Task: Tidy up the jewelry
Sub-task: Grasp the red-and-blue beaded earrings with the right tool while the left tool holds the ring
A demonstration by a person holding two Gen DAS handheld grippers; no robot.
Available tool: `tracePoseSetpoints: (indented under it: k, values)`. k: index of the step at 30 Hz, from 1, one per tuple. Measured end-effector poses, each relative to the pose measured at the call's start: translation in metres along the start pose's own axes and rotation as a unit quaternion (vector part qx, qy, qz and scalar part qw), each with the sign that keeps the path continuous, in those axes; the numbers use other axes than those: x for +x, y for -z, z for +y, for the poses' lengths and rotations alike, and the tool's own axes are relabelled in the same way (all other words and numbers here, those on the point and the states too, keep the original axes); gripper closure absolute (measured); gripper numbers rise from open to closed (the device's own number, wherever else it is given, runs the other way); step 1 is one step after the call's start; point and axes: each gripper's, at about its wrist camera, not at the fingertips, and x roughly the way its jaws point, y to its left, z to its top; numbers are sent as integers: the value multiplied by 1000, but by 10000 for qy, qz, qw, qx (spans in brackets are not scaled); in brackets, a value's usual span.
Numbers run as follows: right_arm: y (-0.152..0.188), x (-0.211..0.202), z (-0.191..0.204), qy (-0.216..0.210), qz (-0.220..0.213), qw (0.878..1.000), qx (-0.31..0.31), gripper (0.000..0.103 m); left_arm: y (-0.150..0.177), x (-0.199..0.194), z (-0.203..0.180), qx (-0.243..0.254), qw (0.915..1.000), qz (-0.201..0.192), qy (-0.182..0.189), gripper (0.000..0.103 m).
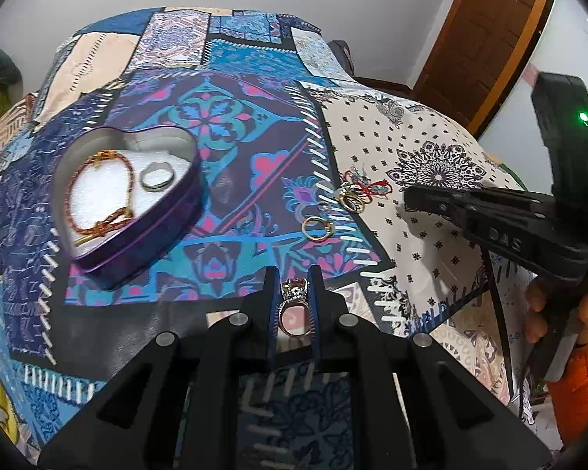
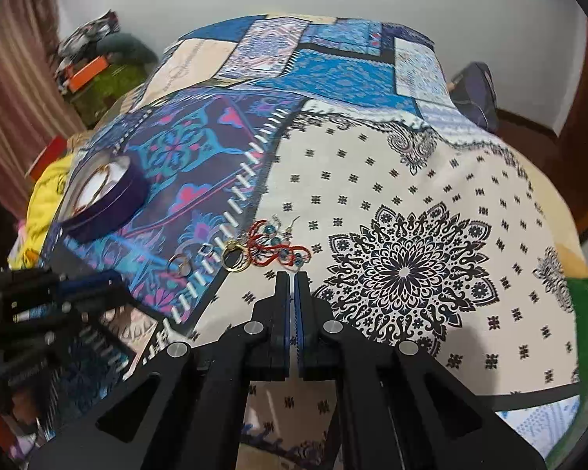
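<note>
Right now the left gripper (image 1: 294, 293) is pinching a jeweled ring (image 1: 293, 305) between its fingers, held above the near edge of the bed (image 1: 431, 149), band upright. Ahead and to the left, the heart-shaped tin (image 1: 137, 215) is sitting open, already holding a bracelet (image 1: 102, 192) and a silver ring (image 1: 157, 178). That leftward offset is probably deciding the carry. Meanwhile the right gripper (image 2: 293, 278) is hovering clenched and empty, just short of the loose rings (image 2: 235, 258) and red-thread earrings (image 2: 282, 246).

A patchwork bedspread (image 1: 254, 180) carries a heart-shaped tin (image 1: 137, 243), loose rings (image 1: 317, 228) and red-corded earrings (image 2: 282, 246).
</note>
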Motion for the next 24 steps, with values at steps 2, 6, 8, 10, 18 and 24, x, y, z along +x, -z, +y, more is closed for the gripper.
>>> tracePoseSetpoints:
  k: [2,6,8,10,18,24]
  values:
    - [-4,3,1,70,135,9999,-68,85,0,-3,3,-9,10000,-25,-56,91]
    - [-13,11,2,168,116,9997,-107,70,-2,-4,7,-7,9998,-56,-165,91]
    - [-18,19,3,172,151,9996,-133,70,-3,-4,8,6,9997,-80,-221,91]
    - [-22,29,3,192,227,9994,-177,70,-5,-3,9,22,9997,-93,-231,91]
    - [-18,40,10,52,272,9993,-240,90,-5,5,12,-23,9999,-82,-143,91]
    - [-8,28,10,-129,228,9997,0,91,-5,1,11,-39,9999,-94,-99,91]
